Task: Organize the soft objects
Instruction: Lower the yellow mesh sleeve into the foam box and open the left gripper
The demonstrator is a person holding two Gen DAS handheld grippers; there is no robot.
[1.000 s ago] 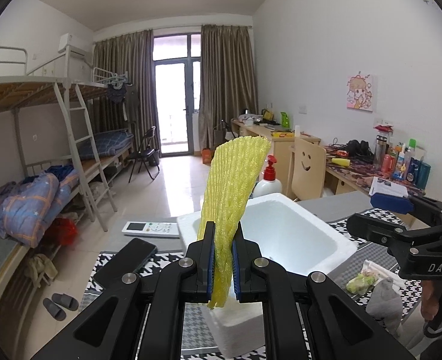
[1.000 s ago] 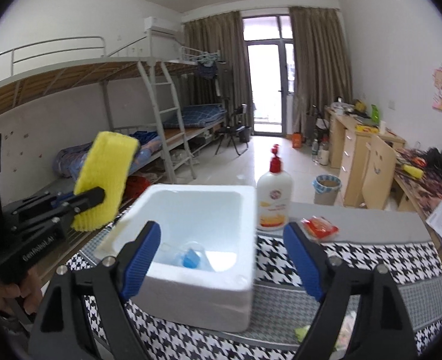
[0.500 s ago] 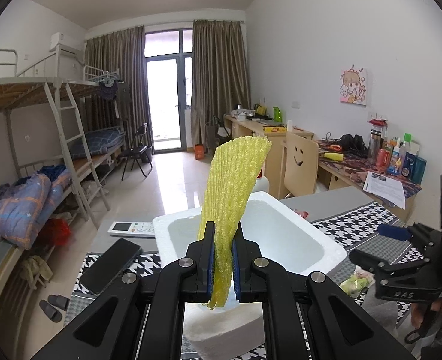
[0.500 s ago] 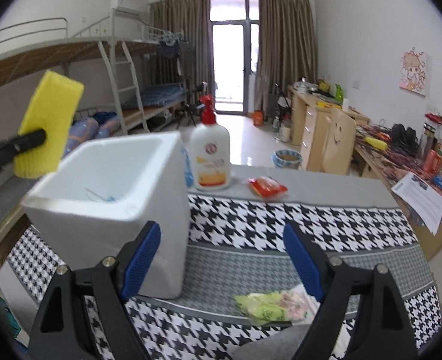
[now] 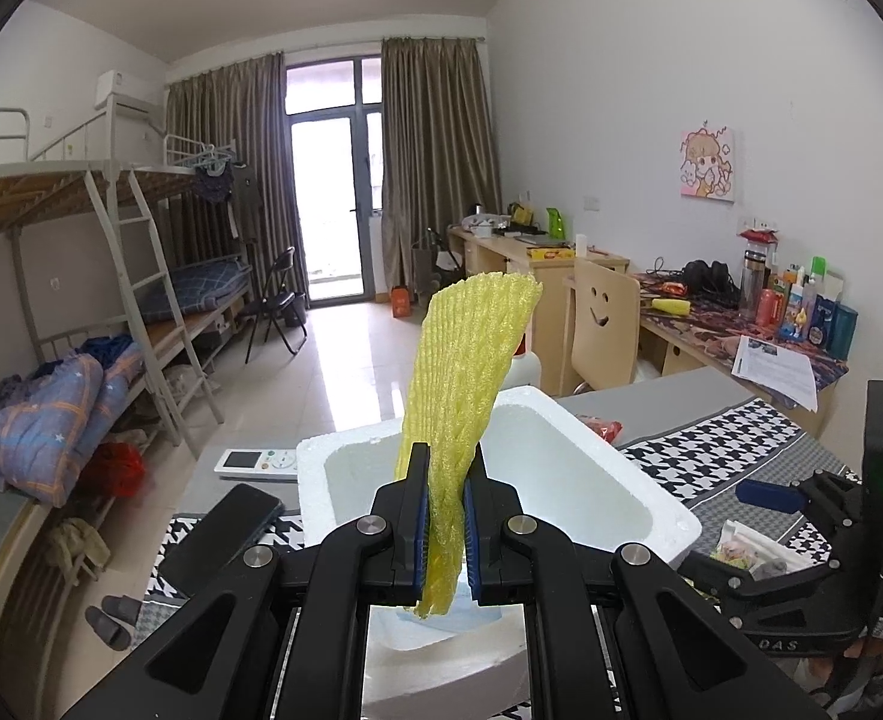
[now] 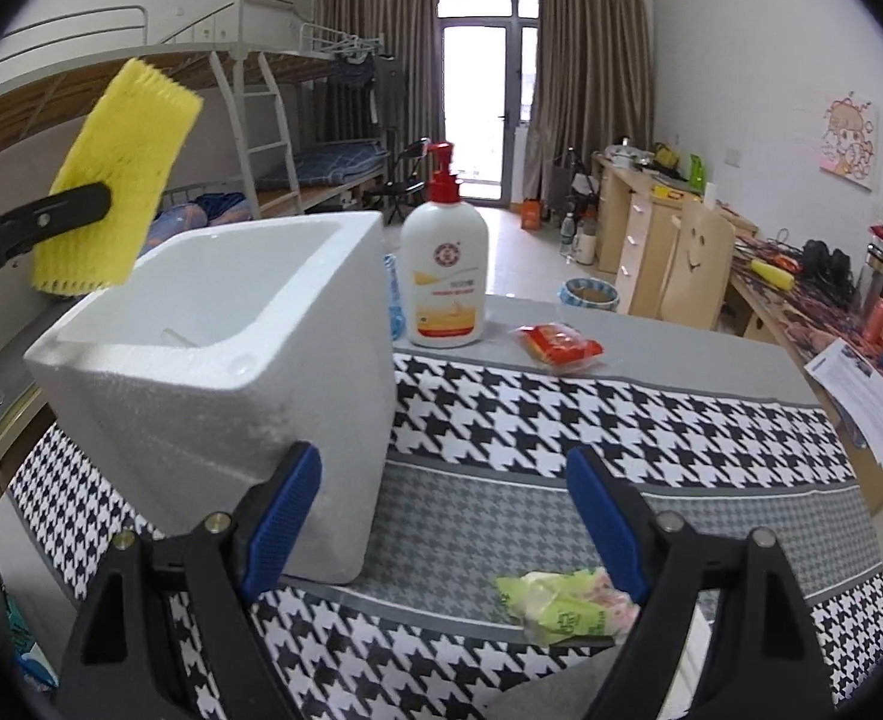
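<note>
Left wrist view: a white remote control [image 5: 254, 463] and a black phone [image 5: 221, 529] lie near the table's left edge, the phone on the houndstooth tablecloth [image 5: 714, 441]. To their right the left gripper [image 5: 443, 531] has its blue-padded jaws clamped on a yellow foam net sleeve [image 5: 464, 384], which stands upright and leans slightly right, its lower end poking out below the pads and its fanned top rising well above them. The sleeve hangs over the near left part of a white foam box [image 5: 567, 468], above the open mouth and not inside it. Further right, a red packet [image 5: 602, 425] lies just beyond the box's far right corner, and the right gripper [image 5: 768, 495] is seen side-on near the table's right edge, over a crumpled green and white wrapper [image 5: 741, 552]. Right wrist view: at the upper left the yellow sleeve [image 6: 119, 180] is held above the box's [image 6: 225, 396] far left rim. Right of the box a white pump bottle with a red top [image 6: 445, 276] stands on the grey strip at the table's far edge, with the red packet [image 6: 558, 347] just beside it. In the foreground the right gripper [image 6: 444, 531] has its jaws wide apart and holds nothing; its left finger is close against the box's near right corner, and the green wrapper [image 6: 564, 603] lies on the cloth beside its right finger.
</note>
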